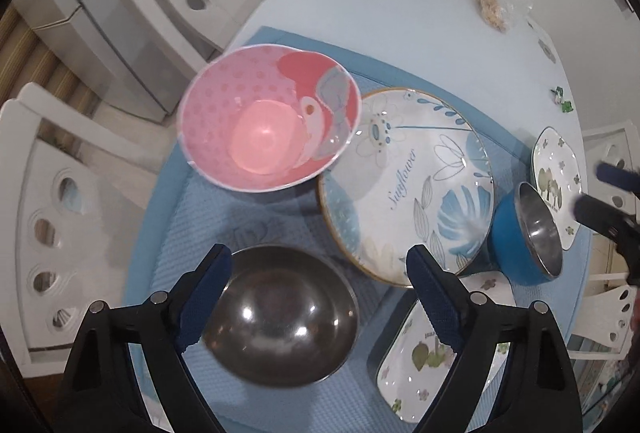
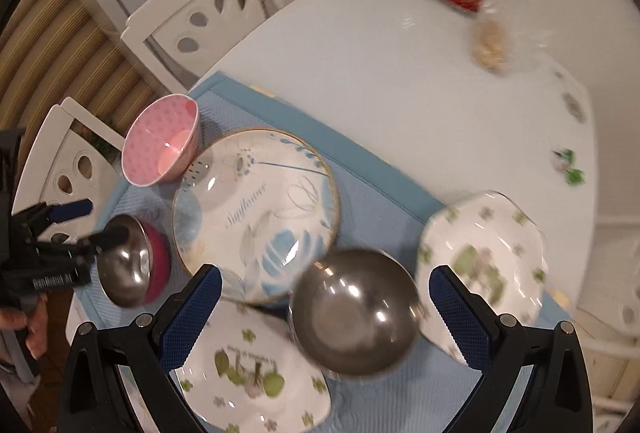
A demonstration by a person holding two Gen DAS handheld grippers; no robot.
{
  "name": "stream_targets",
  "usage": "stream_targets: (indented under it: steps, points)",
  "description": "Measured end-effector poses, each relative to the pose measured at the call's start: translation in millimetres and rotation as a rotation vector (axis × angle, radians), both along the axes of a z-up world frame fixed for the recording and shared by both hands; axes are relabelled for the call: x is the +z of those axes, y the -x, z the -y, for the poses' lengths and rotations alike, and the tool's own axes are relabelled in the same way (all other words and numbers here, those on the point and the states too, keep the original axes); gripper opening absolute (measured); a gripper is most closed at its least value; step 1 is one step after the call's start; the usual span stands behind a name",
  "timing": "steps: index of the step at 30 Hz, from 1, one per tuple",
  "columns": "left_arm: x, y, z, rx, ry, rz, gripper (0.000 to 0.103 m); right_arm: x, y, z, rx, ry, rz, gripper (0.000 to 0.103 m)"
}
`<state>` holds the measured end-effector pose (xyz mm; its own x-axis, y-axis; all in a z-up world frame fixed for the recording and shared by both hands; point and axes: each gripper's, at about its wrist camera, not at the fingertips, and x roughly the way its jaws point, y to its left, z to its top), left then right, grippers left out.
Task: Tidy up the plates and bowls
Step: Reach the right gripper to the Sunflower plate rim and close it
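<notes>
You are hovering your left gripper (image 1: 318,289), fingers apart and empty, over the red-sided steel bowl (image 1: 280,317), while the blue-sided steel bowl (image 2: 354,313) is lying between your right gripper (image 2: 326,307) fingers, also apart.

Round plate (image 1: 404,189) reads, seemingly, "Sunflower".

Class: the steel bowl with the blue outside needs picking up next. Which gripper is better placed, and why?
Probably the right gripper: the blue bowl lies between its open fingers. The left gripper hovers over the other steel bowl.

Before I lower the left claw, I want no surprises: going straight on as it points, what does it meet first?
Probably the steel bowl, centred between the open left claw fingers; depth is unclear.
</notes>
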<state>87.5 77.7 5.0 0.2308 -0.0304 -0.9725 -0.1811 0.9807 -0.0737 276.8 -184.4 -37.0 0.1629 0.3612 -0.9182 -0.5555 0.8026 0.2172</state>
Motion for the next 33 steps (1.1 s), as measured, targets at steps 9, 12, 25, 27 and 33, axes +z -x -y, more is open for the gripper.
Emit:
stream_targets:
  steps: [9, 12, 25, 27, 33]
  points:
    - [-43.5, -25.9, 20.4, -0.084, -0.001, -0.110, 0.078, -64.1, -38.4, -32.2, 0.044, -0.008, -0.124, 0.103]
    - [-48.9, -29.7, 26.0, -0.094, -0.005, -0.103, 0.078, -79.3, -43.9, -34.8, 0.052, -0.005, -0.150, 0.103]
    - [-81.2, -48.8, 38.5, -0.084, 0.008, -0.141, 0.073, -111.5, -59.4, -39.5, -0.003, -0.032, -0.220, 0.083]
    - [-87.7, -53.2, 41.4, -0.079, 0.012, -0.144, 0.068, -117.4, -60.0, -42.1, 0.005, -0.048, -0.256, 0.081]
    - [-102.8, -60.7, 36.6, -0.053, 0.012, -0.149, 0.063, -127.2, -59.8, -50.2, 0.011, -0.090, -0.273, 0.074]
